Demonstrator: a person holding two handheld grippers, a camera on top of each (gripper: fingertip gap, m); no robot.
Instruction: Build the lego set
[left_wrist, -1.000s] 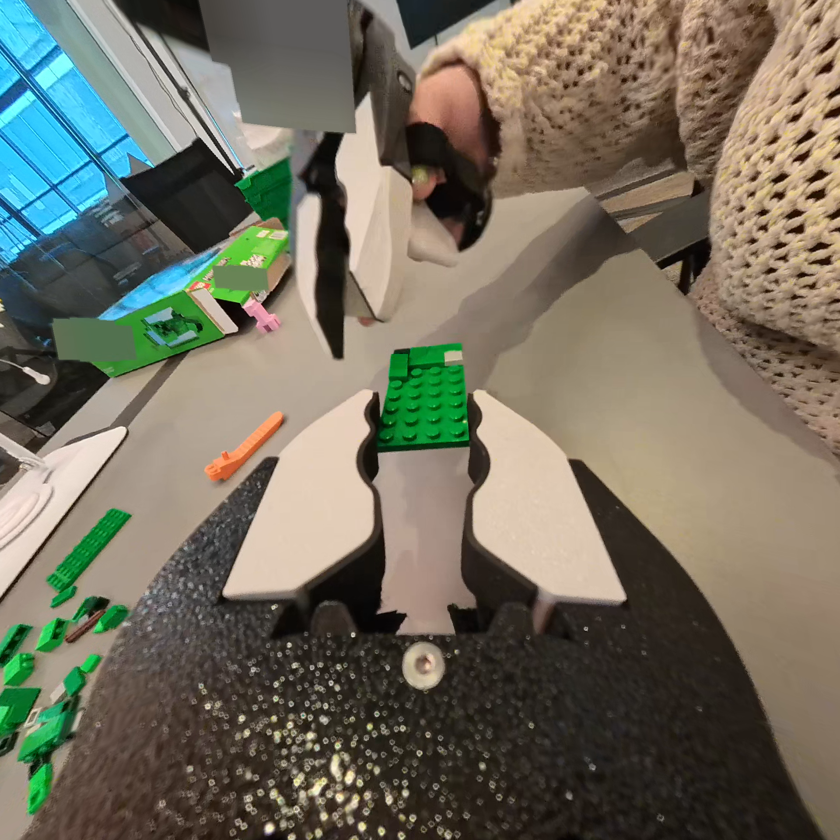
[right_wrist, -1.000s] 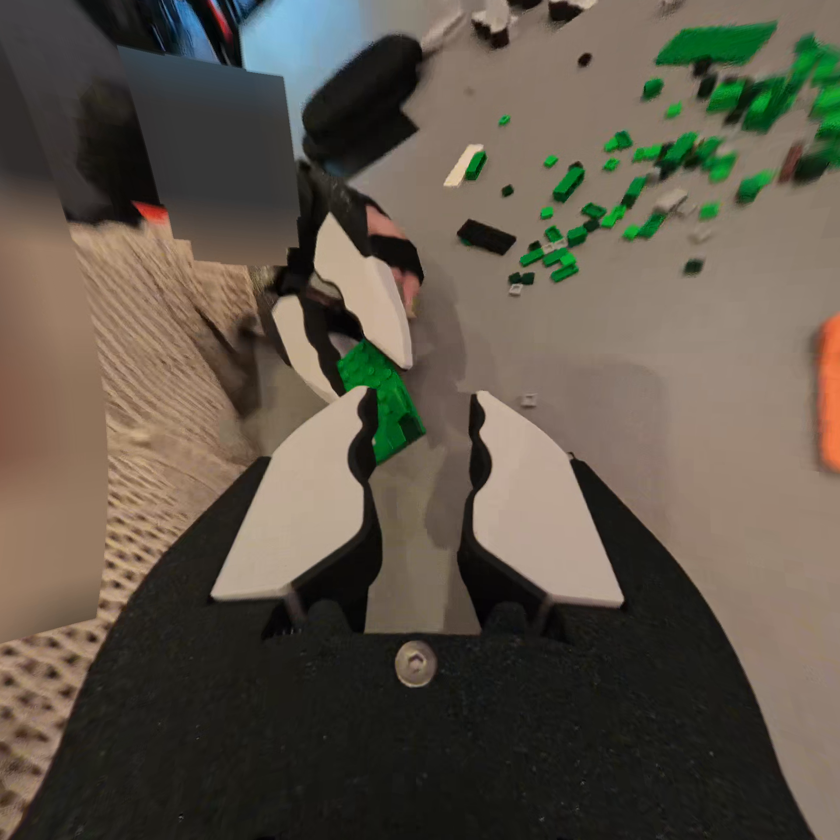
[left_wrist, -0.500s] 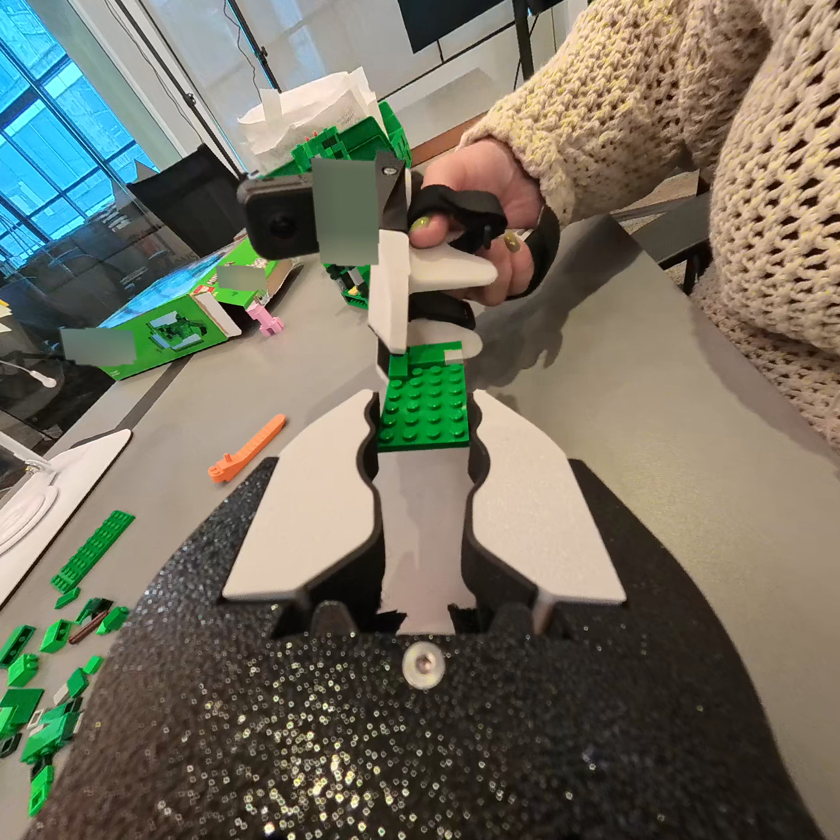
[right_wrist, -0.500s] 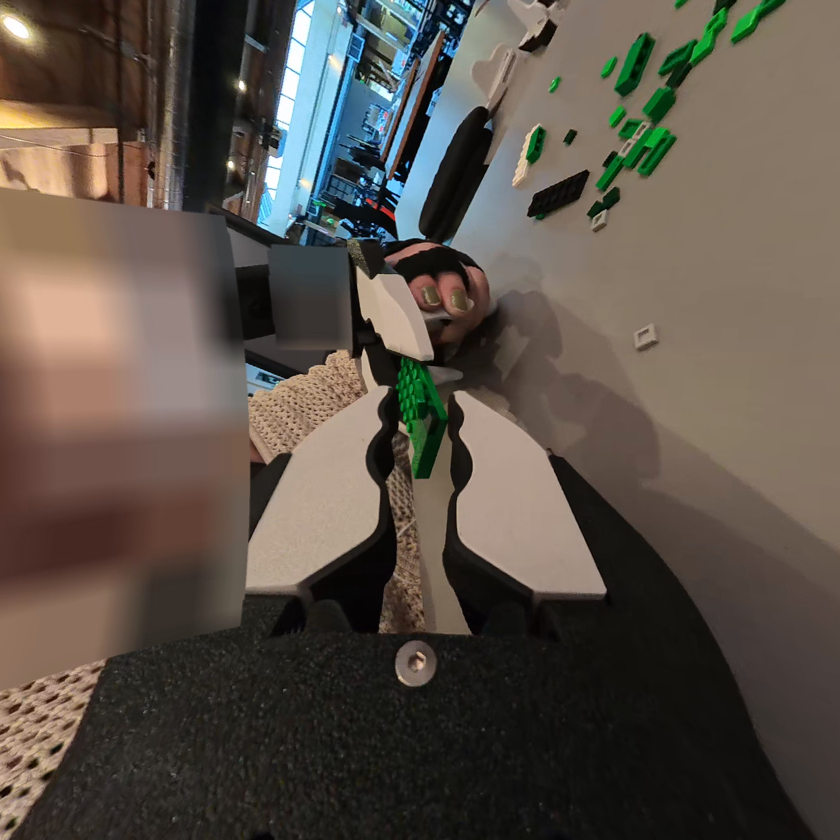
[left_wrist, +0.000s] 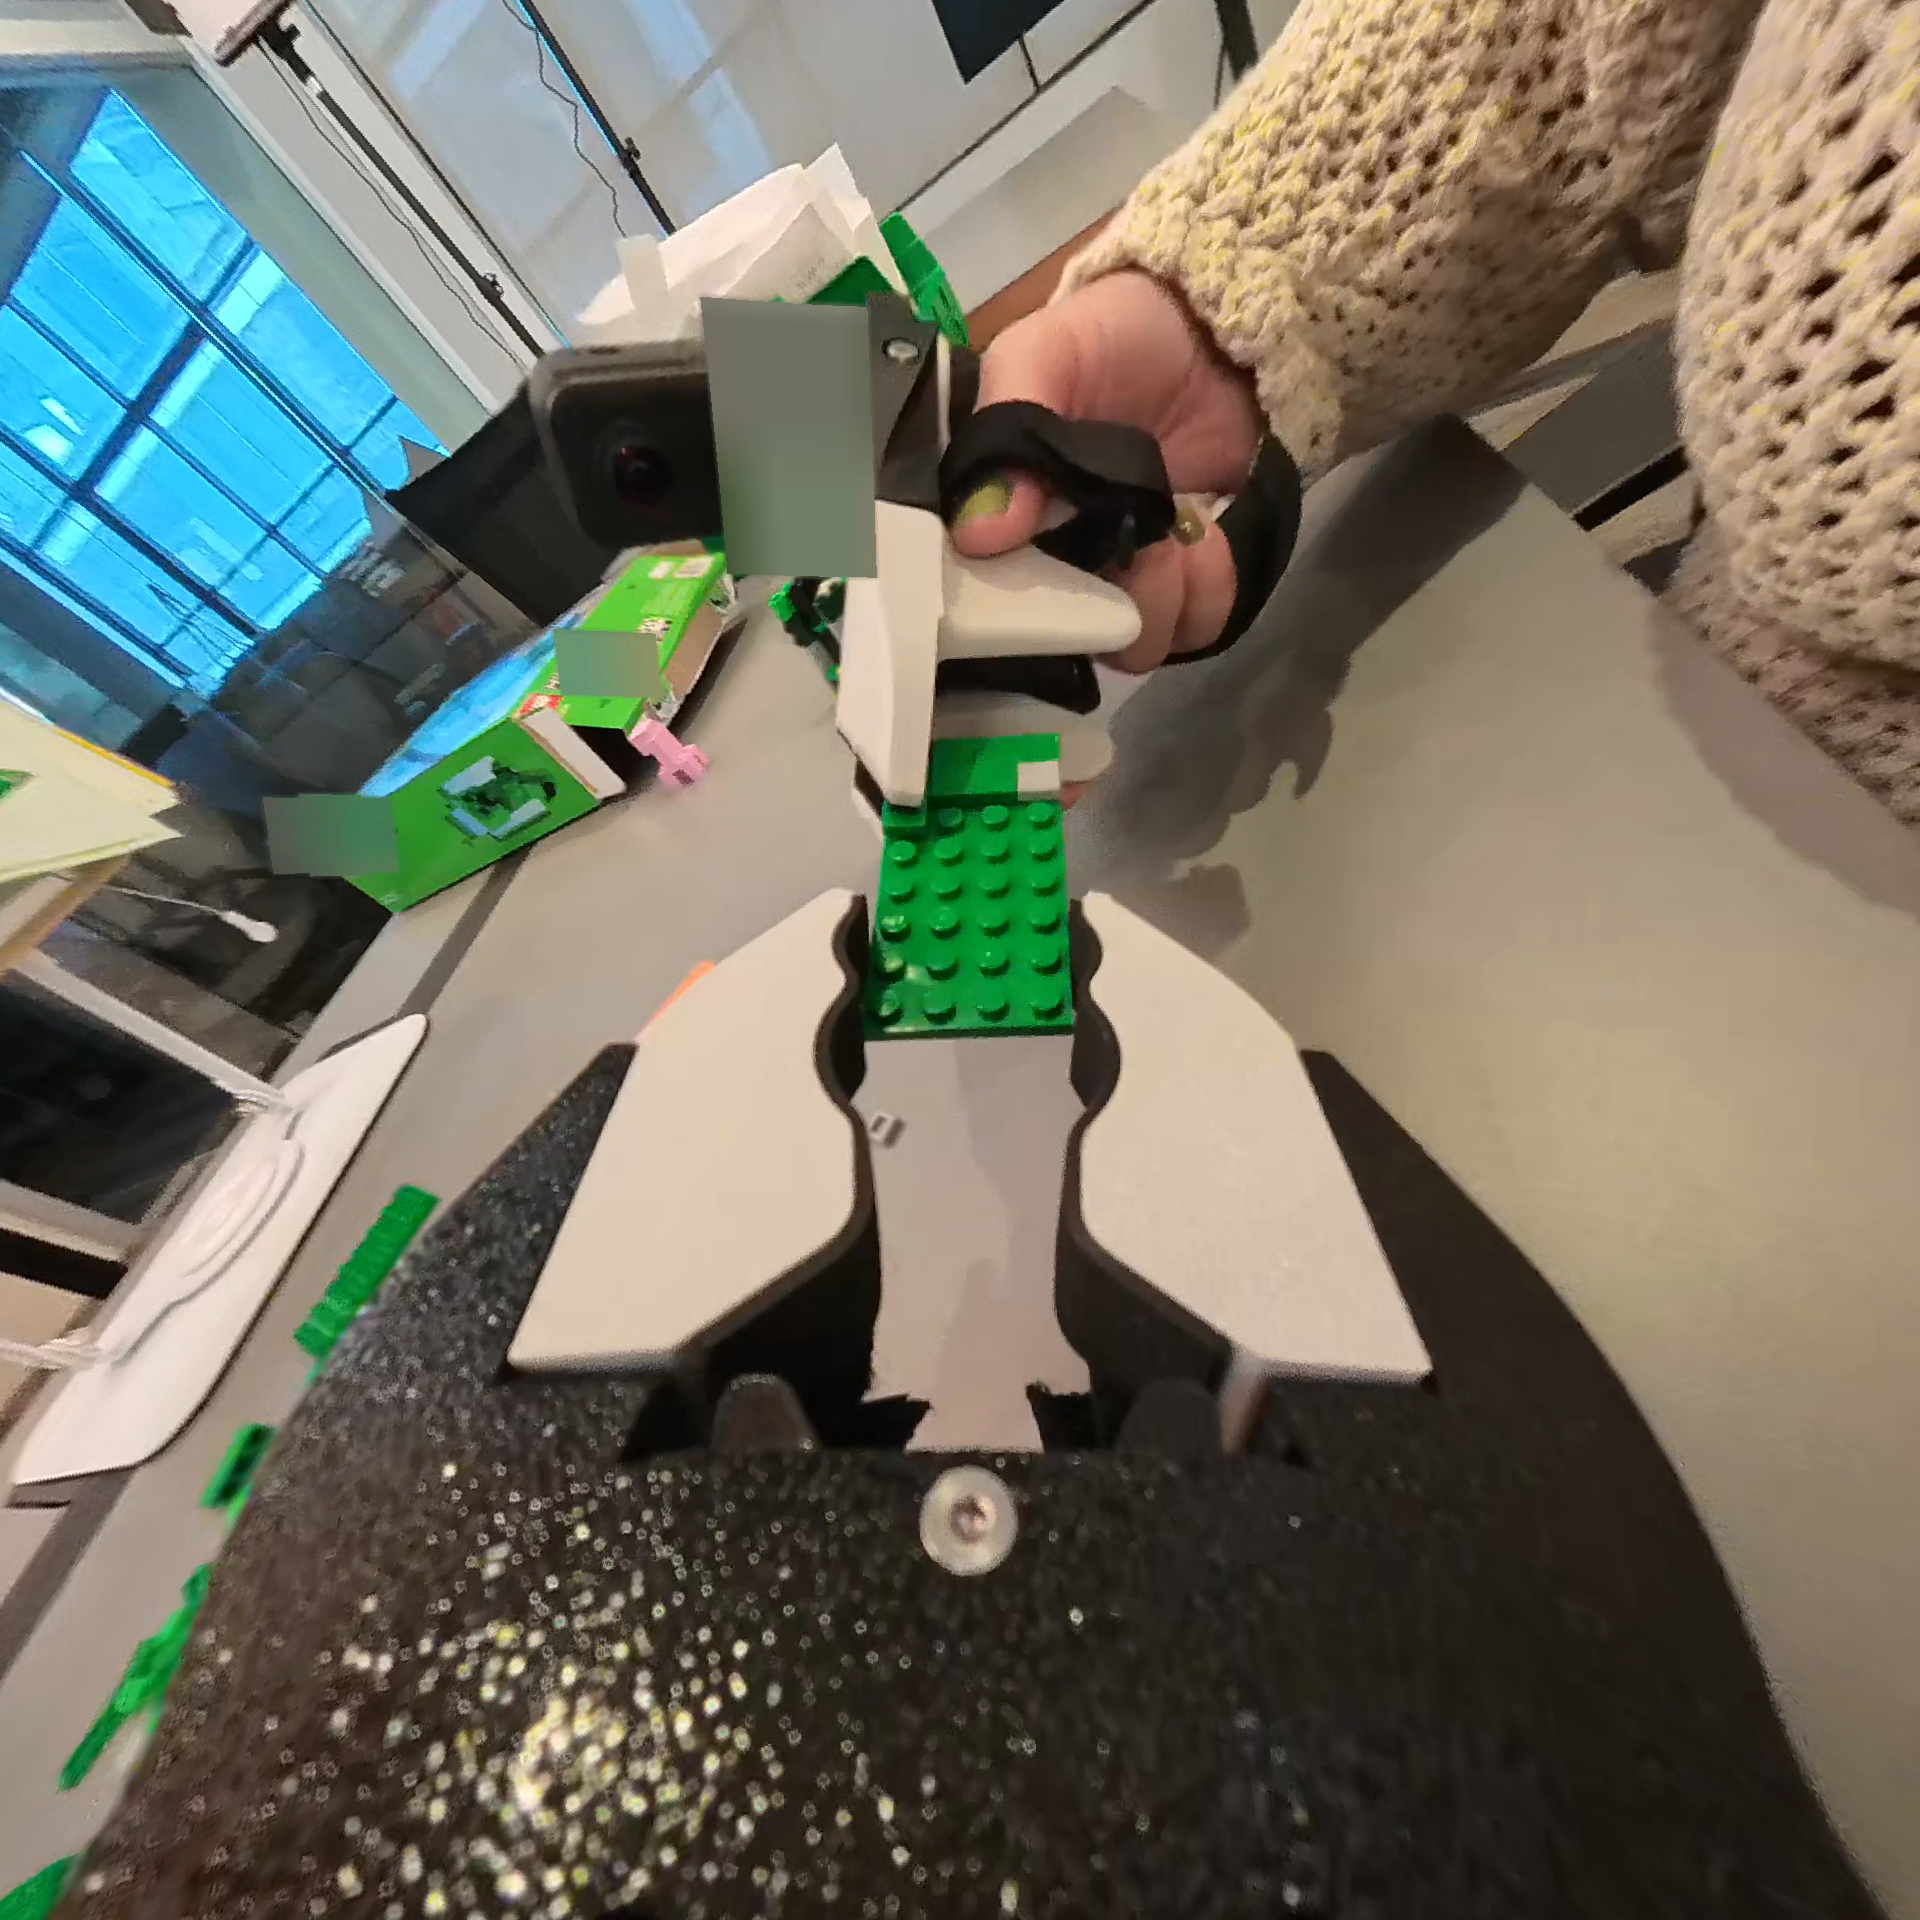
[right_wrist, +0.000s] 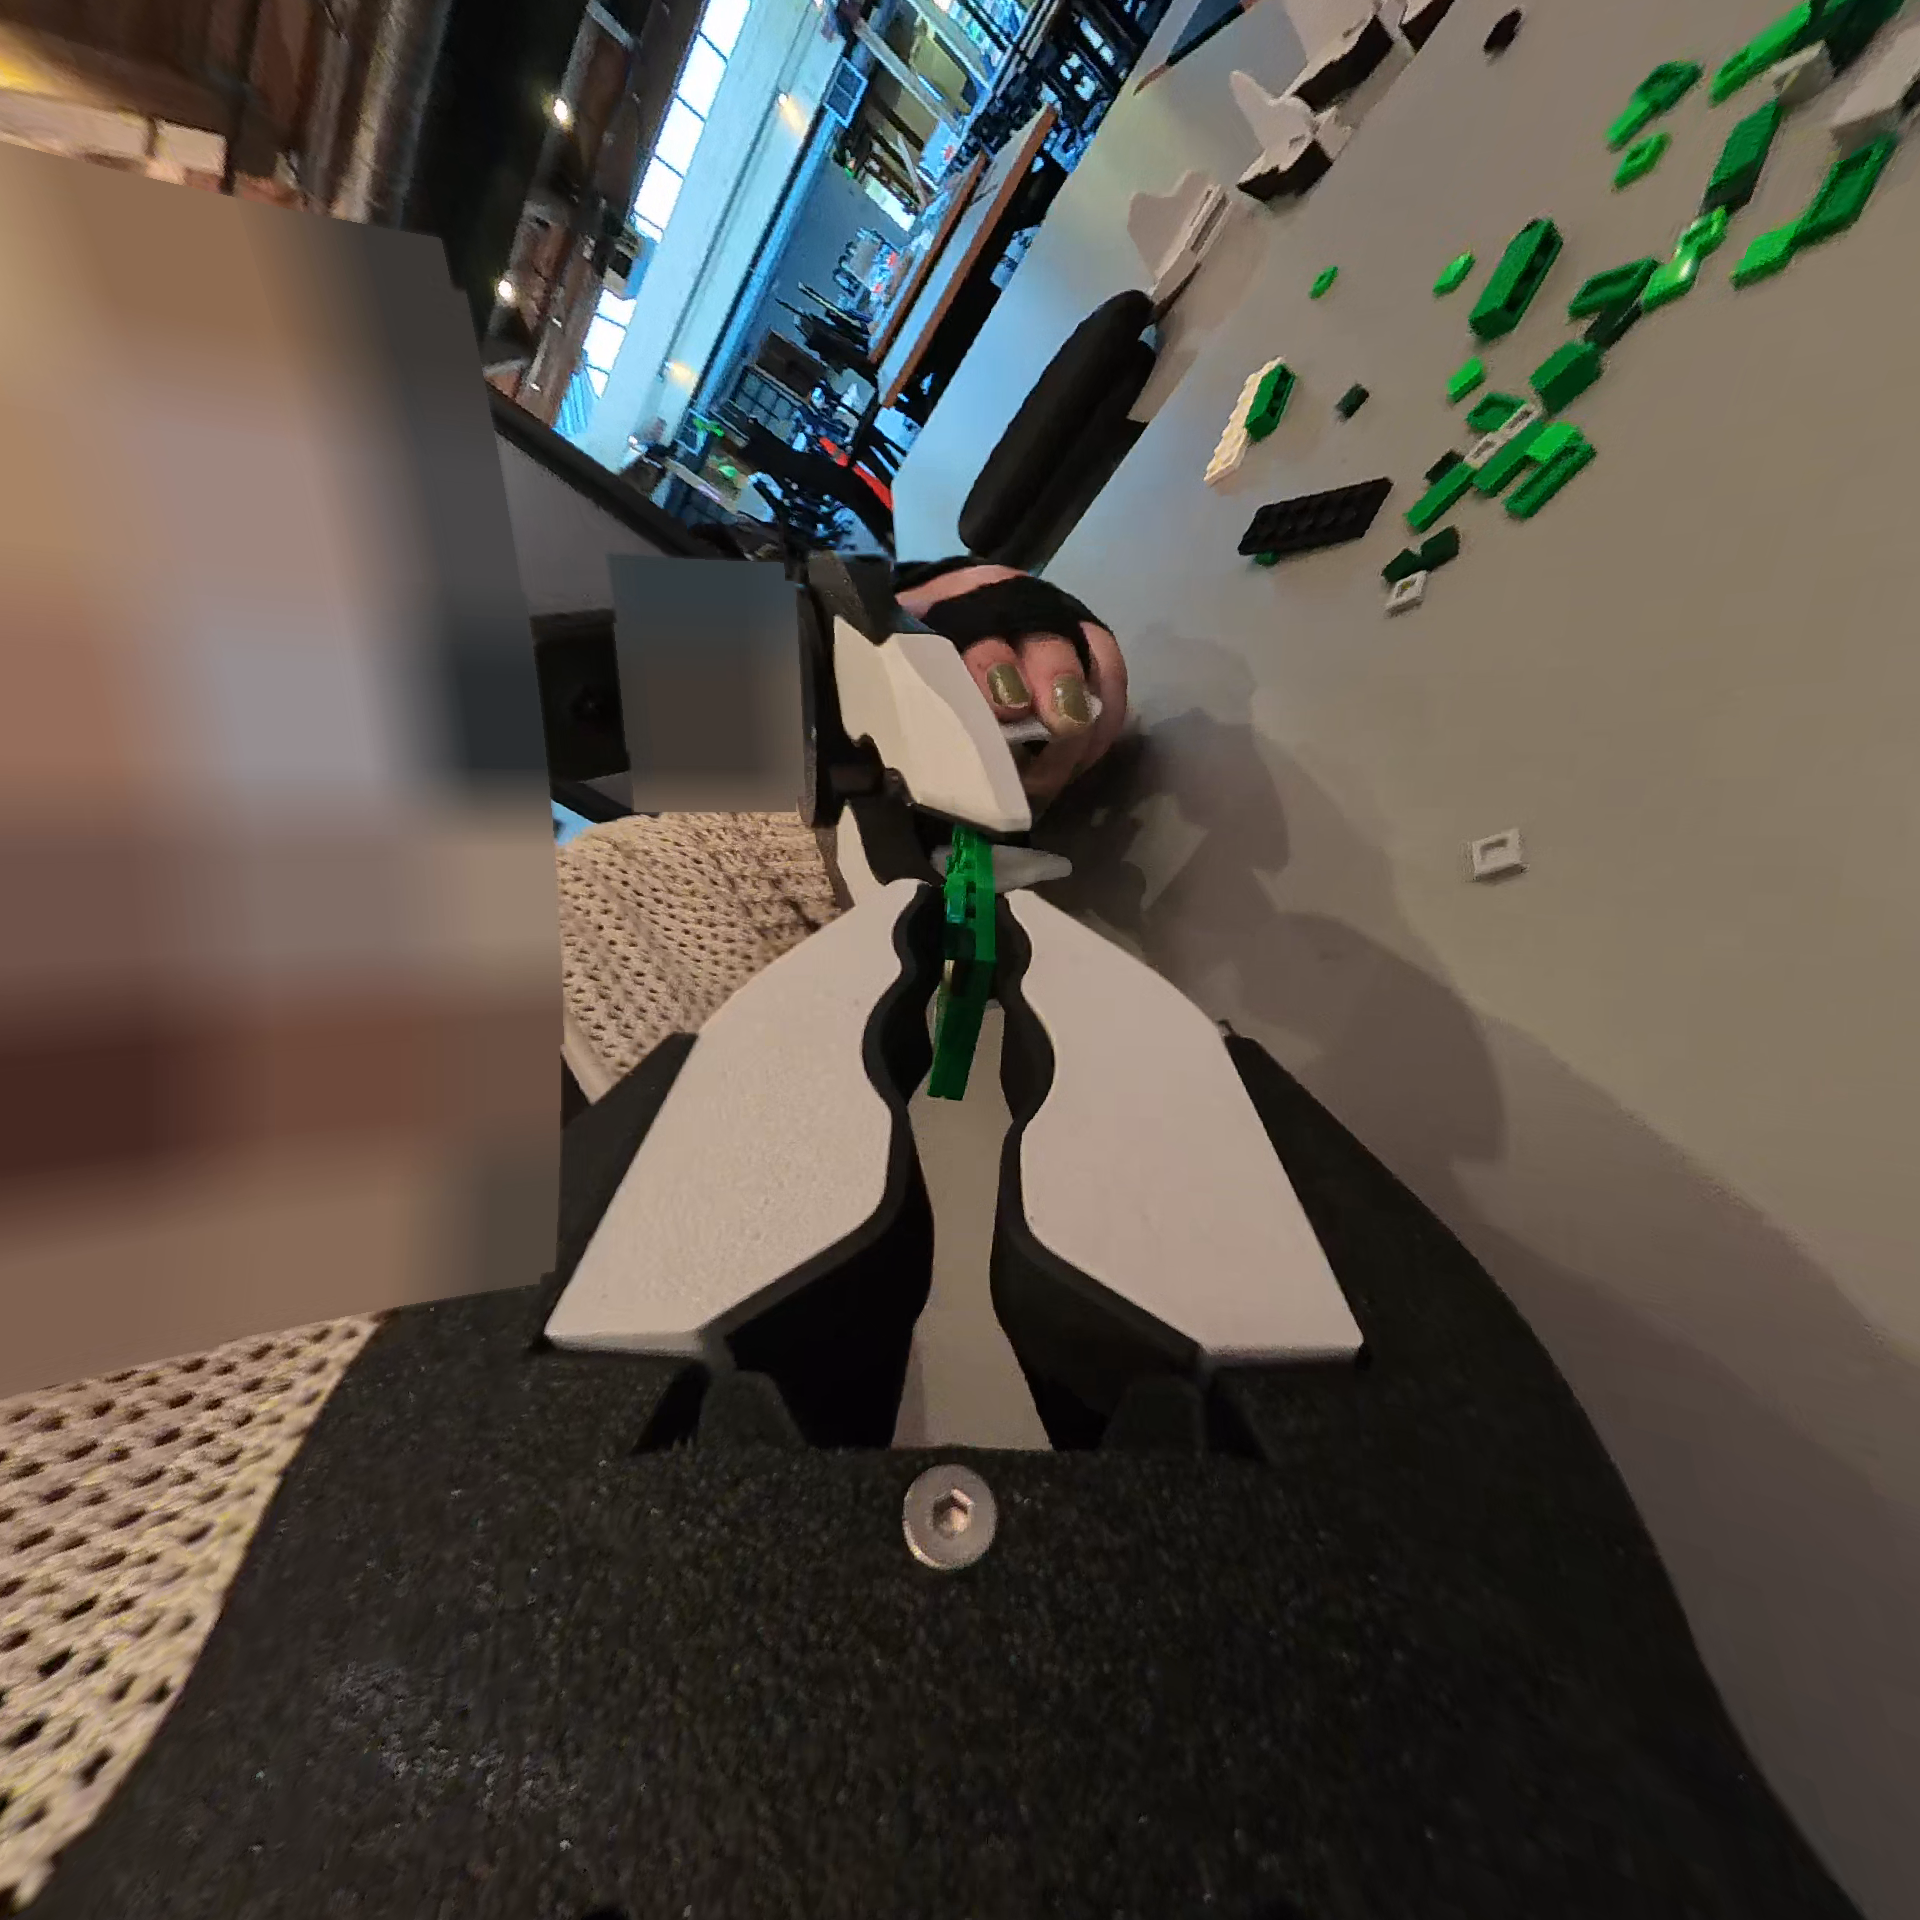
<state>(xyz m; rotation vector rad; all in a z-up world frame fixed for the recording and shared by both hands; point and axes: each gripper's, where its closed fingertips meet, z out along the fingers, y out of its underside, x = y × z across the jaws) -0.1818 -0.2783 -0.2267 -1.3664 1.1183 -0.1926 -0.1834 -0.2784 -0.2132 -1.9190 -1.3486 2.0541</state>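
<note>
A green studded lego plate (left_wrist: 977, 935) with a smaller green piece and a white piece at its far end is held above the grey table (left_wrist: 1455, 935). My left gripper (left_wrist: 971, 914) is shut on the plate's side edges at the near end. My right gripper (left_wrist: 977, 779) comes in from above and beyond, one finger over the plate's far end and one under it. In the right wrist view the plate (right_wrist: 961, 1029) is edge-on between the narrow fingers of my right gripper (right_wrist: 964, 914). The left gripper (right_wrist: 971, 842) sits just beyond it.
Loose green bricks (right_wrist: 1527, 457), a black plate (right_wrist: 1314, 516) and a small white tile (right_wrist: 1496, 854) lie scattered on the table. A green box (left_wrist: 488, 800), a pink piece (left_wrist: 670, 753), a long green plate (left_wrist: 364, 1268) and a white pad (left_wrist: 208, 1247) lie to the left.
The right gripper swung down from above the plate, turned, and closed across the plate's far end. The left gripper kept hold of the plate and tilted a little.
</note>
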